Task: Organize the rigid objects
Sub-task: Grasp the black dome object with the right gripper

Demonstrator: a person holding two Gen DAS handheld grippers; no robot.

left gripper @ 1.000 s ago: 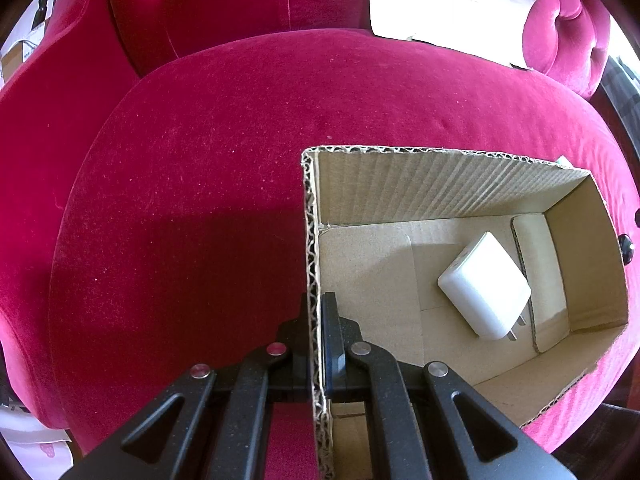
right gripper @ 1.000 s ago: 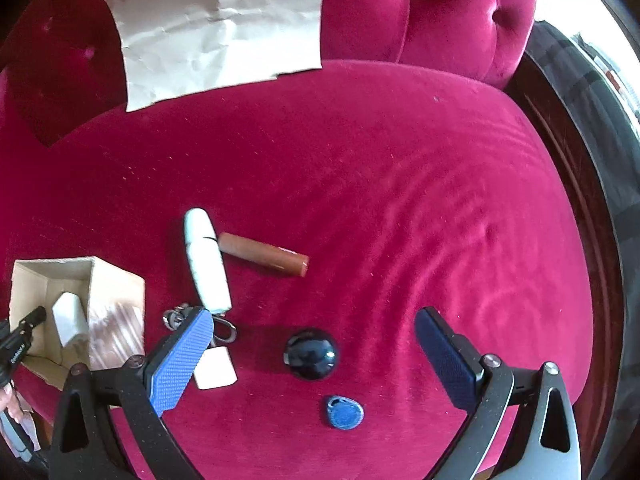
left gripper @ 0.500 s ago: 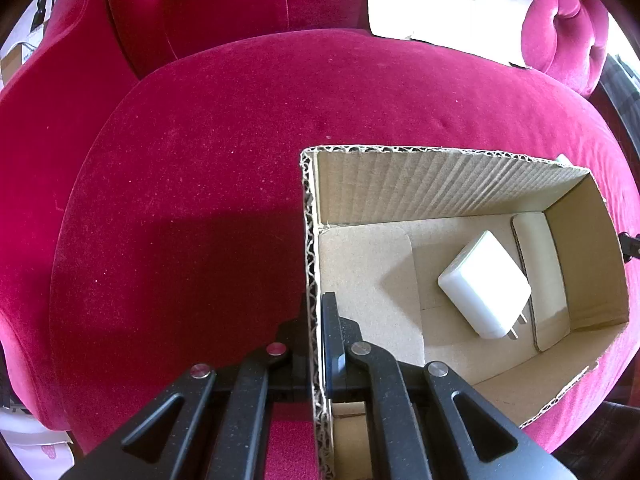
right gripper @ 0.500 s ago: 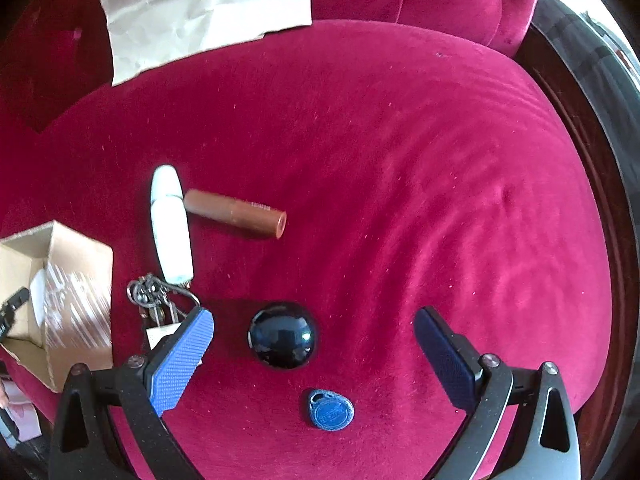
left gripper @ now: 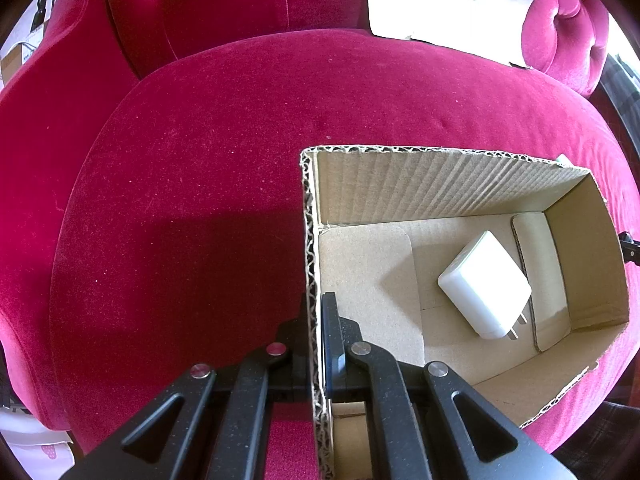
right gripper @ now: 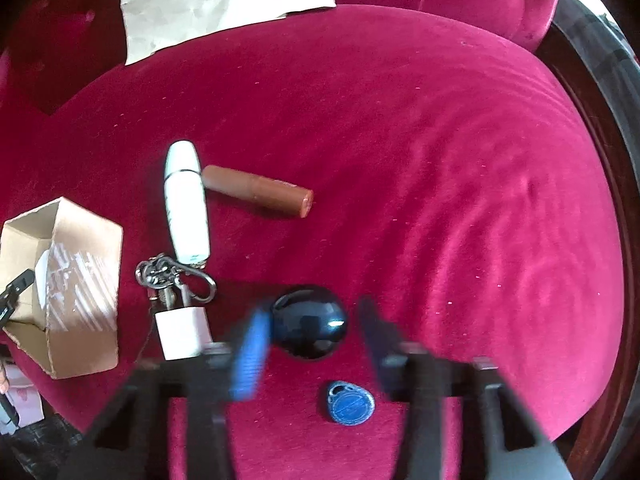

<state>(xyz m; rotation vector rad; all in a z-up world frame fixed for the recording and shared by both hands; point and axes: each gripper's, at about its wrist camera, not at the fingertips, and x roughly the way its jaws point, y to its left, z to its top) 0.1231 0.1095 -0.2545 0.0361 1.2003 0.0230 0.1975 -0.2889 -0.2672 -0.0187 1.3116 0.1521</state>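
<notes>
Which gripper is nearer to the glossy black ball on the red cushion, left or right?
Right. The right gripper has just been closing around the black ball, one finger on each side. The left gripper is clamped on the cardboard box wall.

The left tongs (left gripper: 316,320) are matte black plastic with a faint speckle, built from angular arms with triangular cut-outs and four round silver rivet heads across their linkage. The right tongs (right gripper: 310,334) have the same black frame, blurred here, with one finger pad (right gripper: 250,354) a ribbed bright blue and the other dark navy.
</notes>
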